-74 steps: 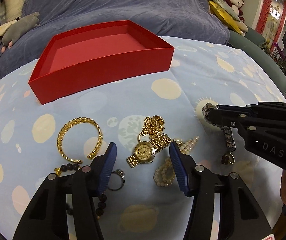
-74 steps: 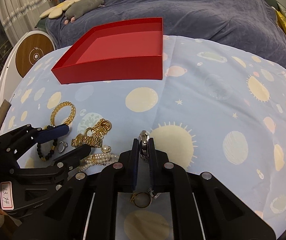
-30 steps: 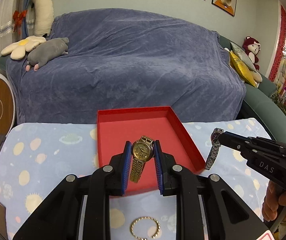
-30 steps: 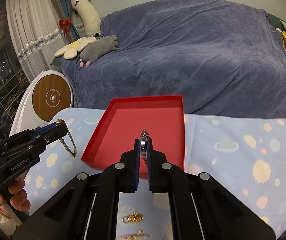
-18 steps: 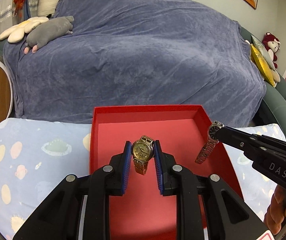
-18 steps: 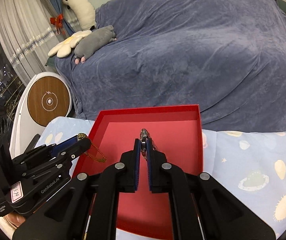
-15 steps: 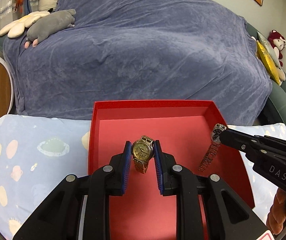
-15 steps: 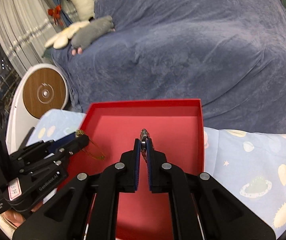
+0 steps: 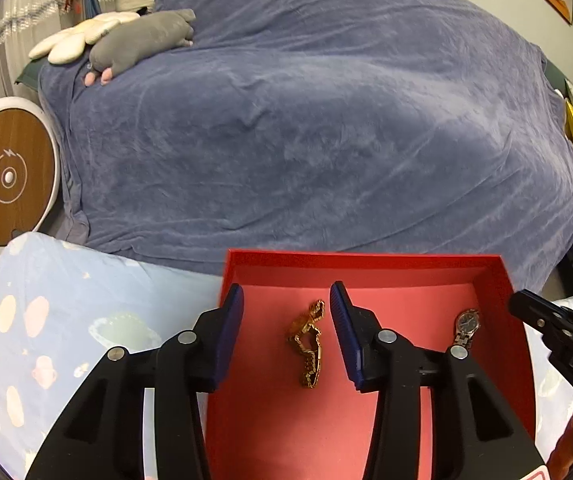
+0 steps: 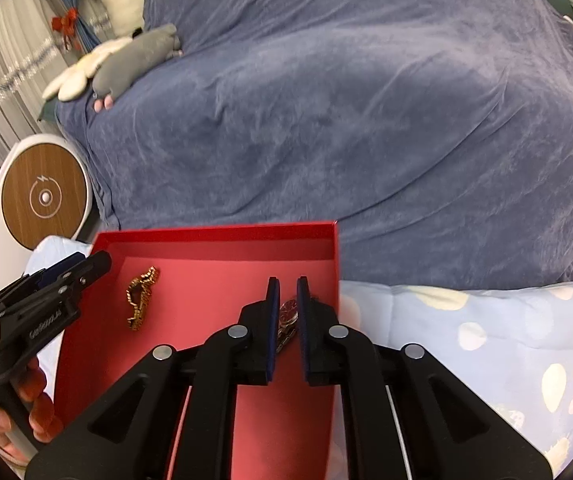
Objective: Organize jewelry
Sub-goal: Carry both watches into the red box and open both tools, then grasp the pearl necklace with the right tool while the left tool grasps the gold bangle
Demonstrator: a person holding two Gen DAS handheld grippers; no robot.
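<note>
A red tray (image 9: 366,258) lies on the planet-print cloth in front of the sofa. A gold watch (image 9: 308,344) lies crumpled on the tray floor. My left gripper (image 9: 286,300) hovers over it with its jaws opening, and neither pad touches it. A silver watch (image 9: 466,326) lies near the tray's right wall, apart from the tip of my right gripper (image 9: 520,300). In the right wrist view my right gripper (image 10: 287,283) shows a narrow gap, its jaws opening. The silver watch (image 10: 288,314) lies on the tray (image 10: 214,232) below that gap. The gold watch (image 10: 140,300) and my left gripper (image 10: 86,266) are at the left.
A blue-covered sofa (image 9: 306,120) rises right behind the tray, with plush toys (image 9: 138,40) on its left end. A round wood-faced device (image 9: 6,178) stands at the left. The pale blue cloth (image 10: 486,340) spreads on both sides. A person's hand (image 10: 26,404) holds the left gripper.
Both grippers moved forward and down over the tray. The left jaws spread and the gold watch dropped to the tray floor. The silver watch left the right pads and lies in the tray.
</note>
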